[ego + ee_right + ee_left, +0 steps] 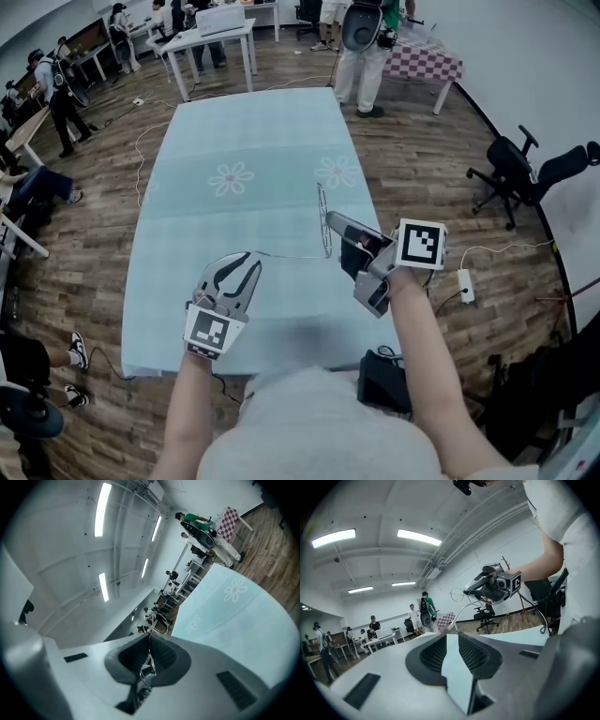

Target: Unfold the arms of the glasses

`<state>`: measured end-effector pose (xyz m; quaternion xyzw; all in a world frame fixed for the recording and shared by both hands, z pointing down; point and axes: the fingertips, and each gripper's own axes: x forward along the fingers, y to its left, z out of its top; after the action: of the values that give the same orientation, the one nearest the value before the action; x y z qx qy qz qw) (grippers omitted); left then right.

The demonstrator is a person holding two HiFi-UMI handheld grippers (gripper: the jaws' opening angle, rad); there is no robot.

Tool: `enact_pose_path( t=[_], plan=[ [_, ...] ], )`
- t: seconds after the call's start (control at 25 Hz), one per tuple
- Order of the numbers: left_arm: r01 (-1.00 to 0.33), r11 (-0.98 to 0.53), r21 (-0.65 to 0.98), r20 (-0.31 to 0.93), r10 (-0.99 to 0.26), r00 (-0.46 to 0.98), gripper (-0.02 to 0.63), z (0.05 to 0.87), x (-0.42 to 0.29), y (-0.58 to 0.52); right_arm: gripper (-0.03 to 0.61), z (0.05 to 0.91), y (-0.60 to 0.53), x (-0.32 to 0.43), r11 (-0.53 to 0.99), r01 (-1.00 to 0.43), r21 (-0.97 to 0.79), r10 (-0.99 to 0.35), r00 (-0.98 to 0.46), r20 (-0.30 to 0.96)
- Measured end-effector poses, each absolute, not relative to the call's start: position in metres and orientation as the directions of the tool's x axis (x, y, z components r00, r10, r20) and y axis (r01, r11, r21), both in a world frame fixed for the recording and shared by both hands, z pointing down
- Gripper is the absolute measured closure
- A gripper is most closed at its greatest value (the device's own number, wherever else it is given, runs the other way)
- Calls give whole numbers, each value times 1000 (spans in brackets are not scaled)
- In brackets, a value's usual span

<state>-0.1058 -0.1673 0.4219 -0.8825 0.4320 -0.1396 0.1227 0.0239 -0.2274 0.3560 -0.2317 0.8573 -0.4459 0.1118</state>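
Our right gripper is clamped on the glasses. In its own view the thin wire frame is pinched between jaws closed to a slit. The glasses hang clear above the counter, with the lens frame upright just beyond the right gripper's tips.

One thin arm reaches sideways from the frame toward our left gripper, so we judge that arm already swung out, or nearly so. The left gripper is spread, with nothing between its jaws, and the arm's tip ends just ahead of them.

We cannot make out the second arm. Next, we think the left gripper should find it at the frame's other hinge and ease it outward while the right holds steady, gently, since the wire looks easy to bend.
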Motion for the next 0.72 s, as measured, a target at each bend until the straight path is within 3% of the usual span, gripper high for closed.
enact_pose_path(
  t=[0.24,0.72],
  plan=[
    [-745,-625,-234,110,-778,619,529,423,-96,-168,568,355,-228,23,447,-218,-868,-510,-859,-47],
    [-641,-723,-256,92,-679,729,529,416,-29,-160,568,357,-228,20,378,-104,-920,-524,-843,-120]
  ],
)
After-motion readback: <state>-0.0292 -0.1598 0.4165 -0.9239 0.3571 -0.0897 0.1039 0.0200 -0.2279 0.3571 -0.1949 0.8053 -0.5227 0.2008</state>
